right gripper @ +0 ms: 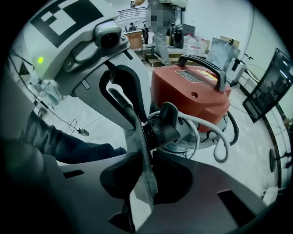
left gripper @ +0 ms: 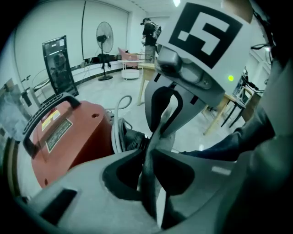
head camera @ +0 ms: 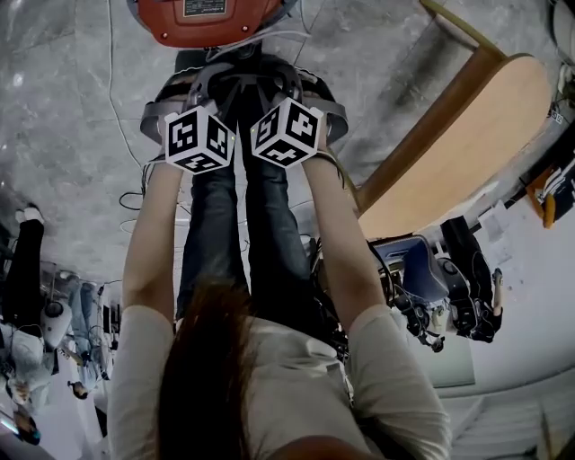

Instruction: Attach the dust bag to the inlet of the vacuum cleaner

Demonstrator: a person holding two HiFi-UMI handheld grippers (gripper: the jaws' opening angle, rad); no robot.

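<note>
The red vacuum cleaner (head camera: pixel 202 22) stands on the floor just beyond both grippers. Its black round inlet (right gripper: pixel 162 130) faces them, with a white hose (right gripper: pixel 215 137) looped beside it. The grey dust bag (right gripper: pixel 139 151) hangs edge-on between the two grippers, right in front of the inlet. My left gripper (left gripper: pixel 147 157) is shut on one edge of the dust bag (left gripper: pixel 151 183). My right gripper (right gripper: pixel 143 157) pinches the opposite edge. In the head view the left gripper (head camera: pixel 205 90) and right gripper (head camera: pixel 292 85) sit side by side, and the bag is mostly hidden below them.
A wooden table (head camera: pixel 467 135) stands to the right, with dark equipment (head camera: pixel 449 287) by it. Cables (head camera: pixel 135 198) trail on the floor at left. A standing fan (left gripper: pixel 104 43) and a person (right gripper: pixel 162 27) are far off behind the vacuum.
</note>
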